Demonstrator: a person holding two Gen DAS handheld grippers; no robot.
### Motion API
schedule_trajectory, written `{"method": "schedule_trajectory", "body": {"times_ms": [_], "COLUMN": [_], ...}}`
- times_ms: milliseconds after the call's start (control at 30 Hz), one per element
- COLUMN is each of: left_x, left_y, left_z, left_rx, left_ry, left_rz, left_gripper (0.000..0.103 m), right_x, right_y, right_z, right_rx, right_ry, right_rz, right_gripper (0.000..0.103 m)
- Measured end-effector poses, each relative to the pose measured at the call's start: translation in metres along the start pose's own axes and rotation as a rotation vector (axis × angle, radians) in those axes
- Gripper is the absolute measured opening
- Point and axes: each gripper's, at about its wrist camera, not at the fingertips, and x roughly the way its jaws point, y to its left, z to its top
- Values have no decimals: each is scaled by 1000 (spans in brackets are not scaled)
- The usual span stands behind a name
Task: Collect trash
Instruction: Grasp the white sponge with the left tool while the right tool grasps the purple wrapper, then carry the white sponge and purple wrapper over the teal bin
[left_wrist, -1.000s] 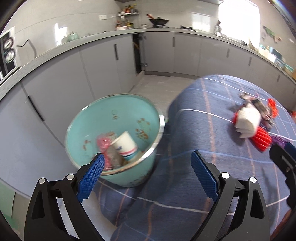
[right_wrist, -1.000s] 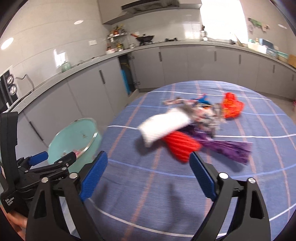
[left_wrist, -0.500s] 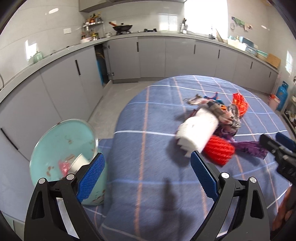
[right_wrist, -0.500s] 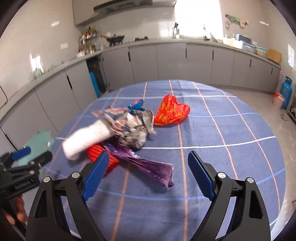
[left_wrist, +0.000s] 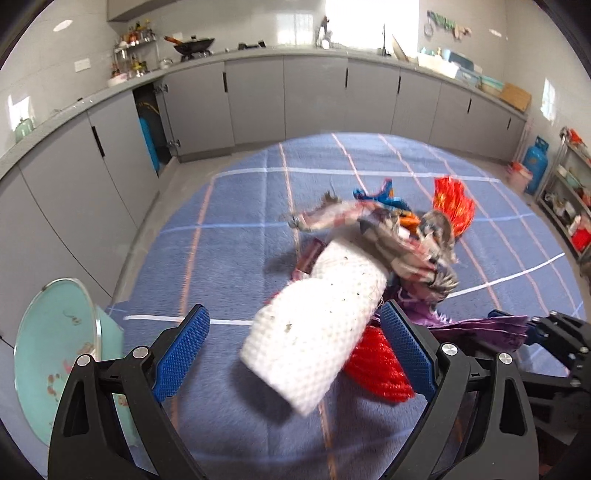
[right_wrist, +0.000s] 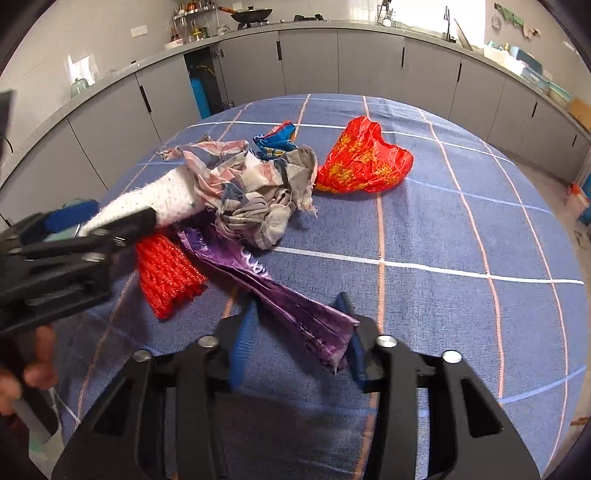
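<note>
Both claws hover low over the blue checked tablecloth (right_wrist: 461, 229). Left gripper (left_wrist: 295, 350) stands with jaws spread wide, straddling the near end of a white roll (left_wrist: 317, 328) without touching it. Right gripper (right_wrist: 295, 343) has its blue pads narrowed around the tail of a purple wrapper (right_wrist: 280, 295); blur hides whether they actually pinch it. White lettering on that wrapper is too smeared to read. Beside the roll lie a red ribbed piece (right_wrist: 166, 277), a crumpled rag (right_wrist: 255, 192) and a red-orange bag (right_wrist: 362, 158). Off the table's left edge sits the teal bin (left_wrist: 55, 354).
</note>
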Motion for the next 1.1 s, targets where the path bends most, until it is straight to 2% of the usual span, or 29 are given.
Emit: {"method": "schedule_trajectory", "body": {"times_ms": [33, 67, 167, 200, 267, 367, 433, 600, 733, 1100], "left_x": [3, 4, 5, 3, -3, -14, -24, -58, -79, -118], "left_y": [-1, 0, 0, -1, -2, -2, -1, 9, 16, 50], "left_z": [-1, -3, -5, -6, -8, -12, -15, -24, -26, -34], "left_rx": [0, -6, -28, -29, -22, -31, -34, -64, -80, -135], "left_ry": [10, 17, 31, 25, 14, 4, -12, -74, -117, -180], "left_rz": [0, -11, -66, -71, -76, -102, -104, -137, -145, -85], "left_gripper": [87, 78, 58, 56, 43, 31, 28, 27, 25, 25], "right_x": [-2, -3, -12, -16, -25, -42, -55, -81, -95, -130], "right_y": [-1, -2, -6, -7, -7, -8, -9, -3, 8, 39], "right_z": [-1, -3, -8, -11, -16, -24, -28, -35, -34, -19], "right_rx": [-2, -1, 27, 33, 42, 66, 85, 91, 71, 31], "right_ry": [-1, -1, -3, -8, -24, -50, -69, -122, -160, -267], "right_rz": [7, 15, 51, 56, 65, 82, 99, 116, 122, 164], "right_gripper": [36, 32, 24, 22, 21, 19, 17, 10, 8, 6]}}
